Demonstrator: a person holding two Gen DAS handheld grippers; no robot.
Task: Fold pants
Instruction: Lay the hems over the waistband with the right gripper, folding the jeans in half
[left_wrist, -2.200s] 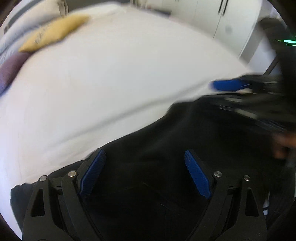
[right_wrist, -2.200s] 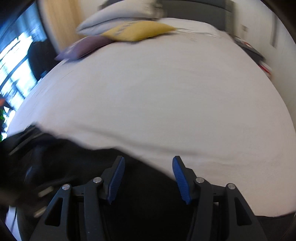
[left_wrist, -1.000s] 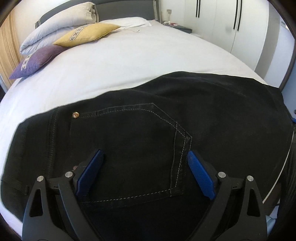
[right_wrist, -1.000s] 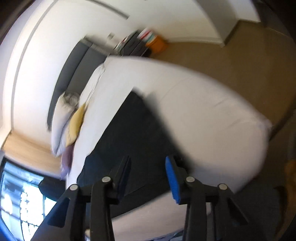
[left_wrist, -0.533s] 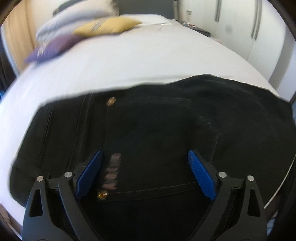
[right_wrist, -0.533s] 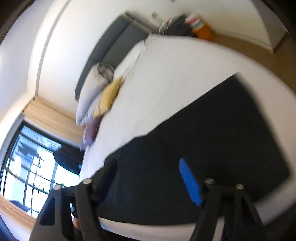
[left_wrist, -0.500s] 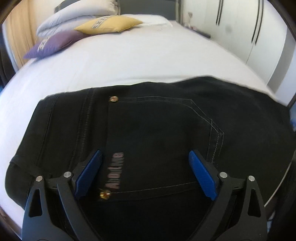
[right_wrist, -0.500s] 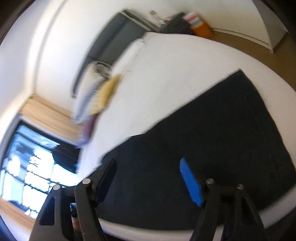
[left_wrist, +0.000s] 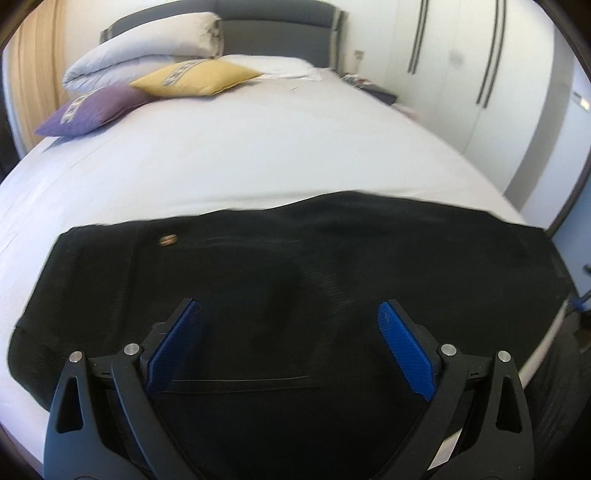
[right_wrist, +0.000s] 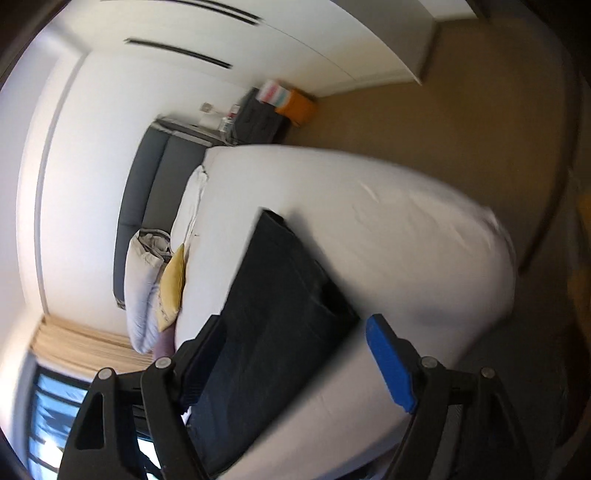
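Black pants lie folded flat near the foot of a white bed, a brass rivet showing at their upper left. My left gripper hovers above them, open, with nothing between its blue pads. In the rolled right wrist view the same pants form a dark rectangle on the mattress. My right gripper is above their near end, its jaws opening, and no cloth is pinched between them.
A purple cushion, a yellow cushion and a rolled duvet sit by the grey headboard. White wardrobes line the right wall. A nightstand stands beside the bed, with brown floor past it.
The left gripper has lifted, so the pants look smaller and lower in its view. The right gripper's jaws have spread wider and its view has rolled and swung across the bed.
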